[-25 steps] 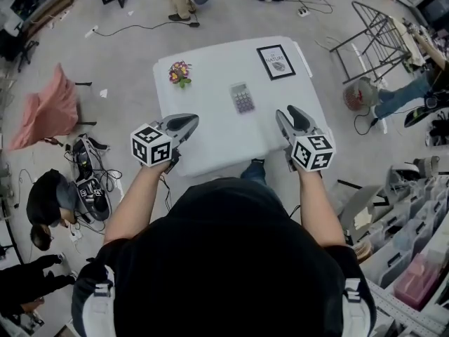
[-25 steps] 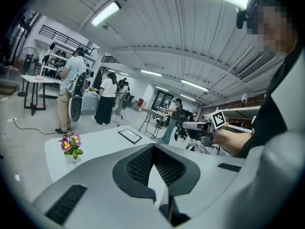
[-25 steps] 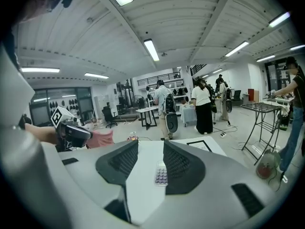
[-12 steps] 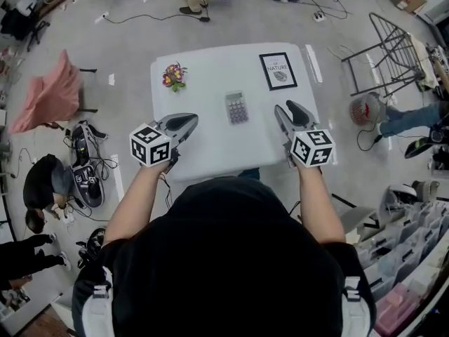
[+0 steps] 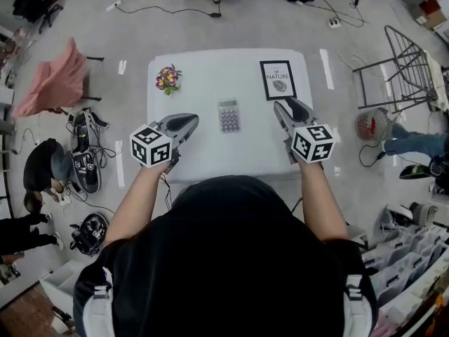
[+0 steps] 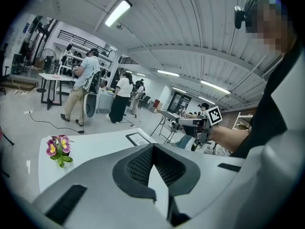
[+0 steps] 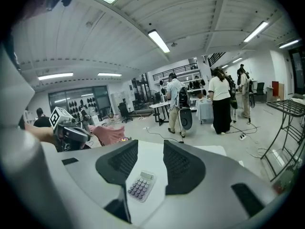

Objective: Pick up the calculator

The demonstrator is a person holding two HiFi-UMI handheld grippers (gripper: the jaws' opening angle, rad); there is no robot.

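Observation:
A small grey calculator with purple keys lies flat in the middle of the white table. In the right gripper view the calculator shows on the table through the gap between the jaws, low and ahead, untouched. My right gripper hovers to the calculator's right, open and empty; in its own view the right gripper has its pads well apart. To the calculator's left hangs my left gripper; in its own view the left gripper has its tips meeting on nothing.
A pot of purple and yellow flowers stands at the table's far left and a framed print lies at its far right. Around the table are a pink-draped chair, a wire rack, floor cables and several people.
The person has stepped up to the table. Both grippers have moved forward from its near edge to either side of the calculator. Neither gripper's jaws have changed.

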